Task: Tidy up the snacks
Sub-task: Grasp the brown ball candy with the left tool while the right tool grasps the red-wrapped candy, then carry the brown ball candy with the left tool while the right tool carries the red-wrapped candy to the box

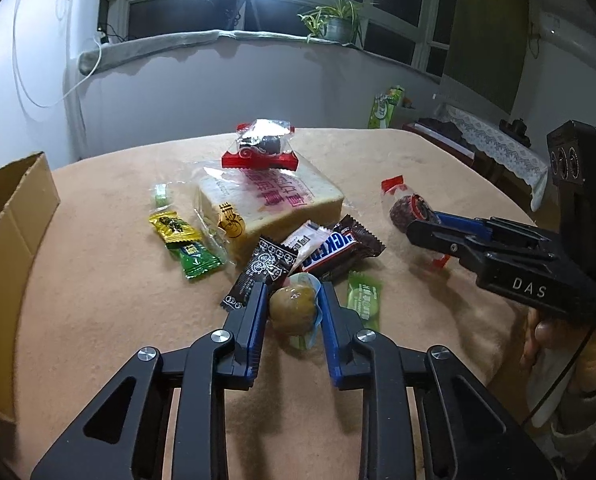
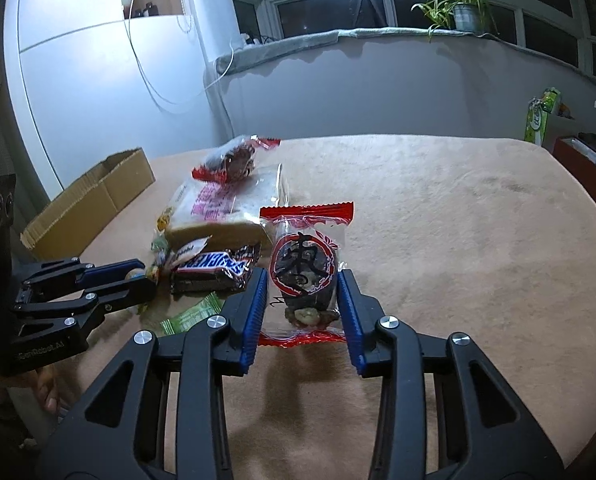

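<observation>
Left wrist view: the left tool (image 1: 291,312) is clamped on a round candy (image 1: 291,314) at the pile's near edge; the right tool (image 2: 302,300) grips a date pack (image 2: 304,270). Grasping looks done; next, both likely lift and carry to the box (image 1: 5,240) at far left.

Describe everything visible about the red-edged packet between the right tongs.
The red-edged packet is a clear plastic wrapper with crimped red strips at its top and bottom ends. A red ring with a dark character is printed on its front, and a dark, wrinkled snack with a paler lump at its lower end shows through. It stands roughly upright, its long axis running away from the camera, above the tan table cover. The right tongs press their blue pads against both sides of it.
</observation>
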`<state>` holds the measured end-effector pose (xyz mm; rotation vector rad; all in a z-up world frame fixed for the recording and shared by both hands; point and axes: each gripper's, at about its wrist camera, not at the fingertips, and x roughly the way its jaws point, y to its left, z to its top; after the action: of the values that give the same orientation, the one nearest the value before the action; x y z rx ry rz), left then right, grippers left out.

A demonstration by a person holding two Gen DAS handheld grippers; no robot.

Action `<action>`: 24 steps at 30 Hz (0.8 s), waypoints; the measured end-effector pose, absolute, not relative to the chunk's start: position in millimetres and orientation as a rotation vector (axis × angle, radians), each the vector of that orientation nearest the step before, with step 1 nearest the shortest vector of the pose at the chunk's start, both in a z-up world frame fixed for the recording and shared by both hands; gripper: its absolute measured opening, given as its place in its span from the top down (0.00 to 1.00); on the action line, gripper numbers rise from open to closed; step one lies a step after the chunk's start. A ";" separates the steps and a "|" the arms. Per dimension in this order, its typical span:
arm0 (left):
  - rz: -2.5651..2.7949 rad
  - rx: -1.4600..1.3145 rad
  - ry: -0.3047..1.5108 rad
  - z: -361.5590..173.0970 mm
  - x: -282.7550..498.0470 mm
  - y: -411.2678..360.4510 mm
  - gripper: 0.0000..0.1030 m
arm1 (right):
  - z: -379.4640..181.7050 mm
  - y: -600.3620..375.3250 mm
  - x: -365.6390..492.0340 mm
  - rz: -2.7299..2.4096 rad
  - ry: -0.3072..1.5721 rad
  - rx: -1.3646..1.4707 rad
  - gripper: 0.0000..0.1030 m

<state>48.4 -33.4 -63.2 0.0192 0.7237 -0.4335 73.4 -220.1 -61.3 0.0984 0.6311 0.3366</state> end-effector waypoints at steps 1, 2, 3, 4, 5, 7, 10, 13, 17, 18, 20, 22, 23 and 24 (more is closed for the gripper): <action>-0.435 0.018 0.721 -61.7 48.3 -32.5 0.77 | -59.8 -221.2 72.7 0.335 0.627 0.100 0.64; -0.435 0.016 0.715 -59.3 47.0 -32.2 0.77 | -57.9 -222.4 72.0 0.332 0.622 0.102 0.64; -0.435 0.014 0.709 -57.1 46.3 -31.7 0.77 | -55.6 -223.6 70.8 0.331 0.616 0.104 0.64; -0.435 0.013 0.703 -54.3 45.6 -31.3 0.77 | -53.7 -224.5 69.9 0.330 0.611 0.104 0.64; -0.435 0.013 0.697 -51.7 44.9 -30.8 0.77 | -51.4 -225.0 68.7 0.329 0.605 0.103 0.64; -0.433 0.011 0.680 -45.8 42.9 -28.6 0.77 | -45.3 -225.4 65.5 0.324 0.589 0.103 0.64; -0.429 0.006 0.657 -37.1 40.6 -23.8 0.77 | -37.5 -225.4 63.1 0.324 0.574 0.096 0.64; -0.421 0.002 0.631 -28.4 37.7 -17.4 0.77 | -29.3 -222.4 60.6 0.325 0.557 0.088 0.64; -0.404 -0.007 0.596 -17.3 35.2 -5.5 0.77 | -15.9 -213.8 57.2 0.332 0.532 0.071 0.64; -0.399 -0.009 0.589 -15.6 33.3 -3.8 0.77 | -13.5 -212.0 56.8 0.334 0.528 0.068 0.64; -0.389 -0.015 0.575 -11.0 31.8 2.9 0.77 | -7.4 -205.7 56.4 0.342 0.520 0.057 0.64; -0.378 -0.019 0.560 -6.8 29.5 9.9 0.77 | -2.3 -198.8 56.4 0.349 0.513 0.045 0.64; -0.371 -0.022 0.551 -4.8 28.2 13.6 0.77 | 0.3 -194.6 56.6 0.354 0.510 0.038 0.64; -0.363 -0.025 0.543 -2.4 27.3 18.0 0.77 | 1.9 -191.1 56.8 0.359 0.508 0.031 0.64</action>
<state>27.3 18.0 -2.4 -0.0250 0.5426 -0.3629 56.8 -191.1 1.9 0.0309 0.5079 0.3589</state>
